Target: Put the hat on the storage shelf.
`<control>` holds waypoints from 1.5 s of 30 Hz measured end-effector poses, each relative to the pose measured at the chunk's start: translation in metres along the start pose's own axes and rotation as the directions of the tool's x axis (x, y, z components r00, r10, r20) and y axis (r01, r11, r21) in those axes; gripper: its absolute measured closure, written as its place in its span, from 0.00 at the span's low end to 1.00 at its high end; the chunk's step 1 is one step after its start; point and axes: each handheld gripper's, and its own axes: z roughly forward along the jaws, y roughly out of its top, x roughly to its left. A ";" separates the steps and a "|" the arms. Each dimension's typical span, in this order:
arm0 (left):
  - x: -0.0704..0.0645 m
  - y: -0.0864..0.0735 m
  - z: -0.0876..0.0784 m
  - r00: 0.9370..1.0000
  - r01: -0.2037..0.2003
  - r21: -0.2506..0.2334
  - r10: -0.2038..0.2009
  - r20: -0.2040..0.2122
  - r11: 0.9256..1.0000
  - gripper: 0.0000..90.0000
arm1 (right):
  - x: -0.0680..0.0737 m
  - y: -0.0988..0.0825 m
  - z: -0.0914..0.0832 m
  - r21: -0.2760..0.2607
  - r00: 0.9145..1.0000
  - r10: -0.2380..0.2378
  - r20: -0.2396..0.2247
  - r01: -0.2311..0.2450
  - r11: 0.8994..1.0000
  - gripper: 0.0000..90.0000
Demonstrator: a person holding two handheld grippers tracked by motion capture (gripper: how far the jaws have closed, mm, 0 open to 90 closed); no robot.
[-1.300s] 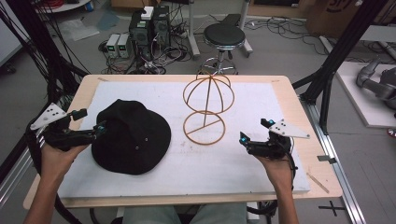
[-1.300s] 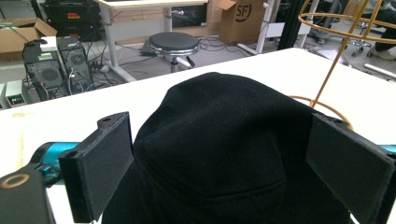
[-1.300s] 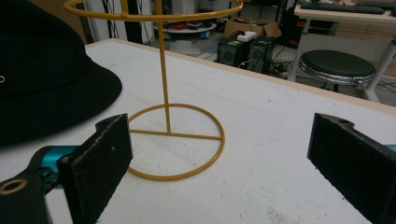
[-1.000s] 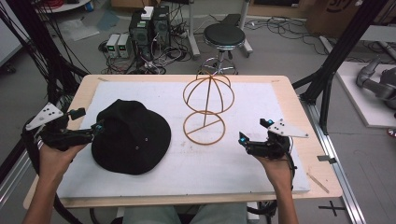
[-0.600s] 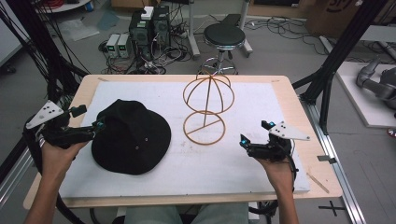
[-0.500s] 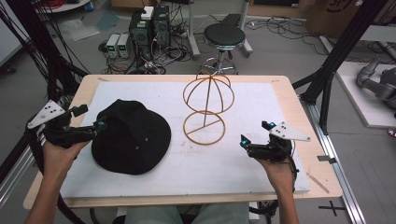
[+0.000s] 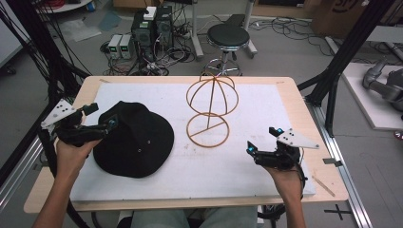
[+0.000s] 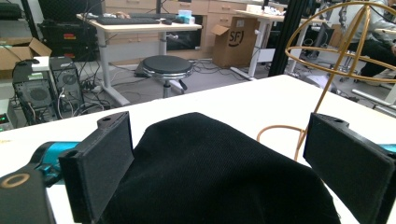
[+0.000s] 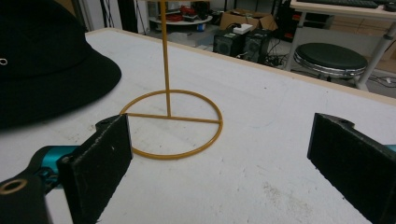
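At the near right of the surface (image 7: 285,102), the right gripper (image 7: 263,151) rests low with its fingers (image 9: 100,158) spread wide and nothing between them, pointed toward the stand, probably waiting its turn. Toward the left edge, the left gripper (image 7: 102,121) reaches the rim of the black hat (image 7: 138,142); in the left gripper view its fingers (image 8: 100,163) stand wide apart with the hat's crown rising between them, not yet pinched, which reads as lining up for a grasp. The hat lies brim down on the left half of the surface. Further in, near the middle, the gold wire hat stand (image 7: 209,111) sits upright on its ring base, well apart from the hat, its domed top presumably meant to carry it. Beyond the far edge, a black stool (image 7: 228,35) stands on the floor, and a cardboard box (image 8: 233,39) there bears the letters "SF".
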 end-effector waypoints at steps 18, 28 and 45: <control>0.002 -0.011 0.030 1.000 0.019 0.050 -0.019 -0.006 0.999 0.10 | 0.004 -0.007 -0.016 0.017 1.000 0.011 0.017 -0.011 1.000 0.07; 0.000 -0.018 0.040 1.000 0.014 0.076 -0.015 0.006 0.997 0.16 | 0.004 -0.009 -0.018 0.022 1.000 0.005 0.019 -0.005 1.000 0.07; -0.001 -0.023 0.041 0.999 -0.022 0.113 0.025 -0.022 0.993 0.45 | 0.004 -0.011 -0.018 0.023 1.000 0.007 0.021 -0.008 1.000 0.07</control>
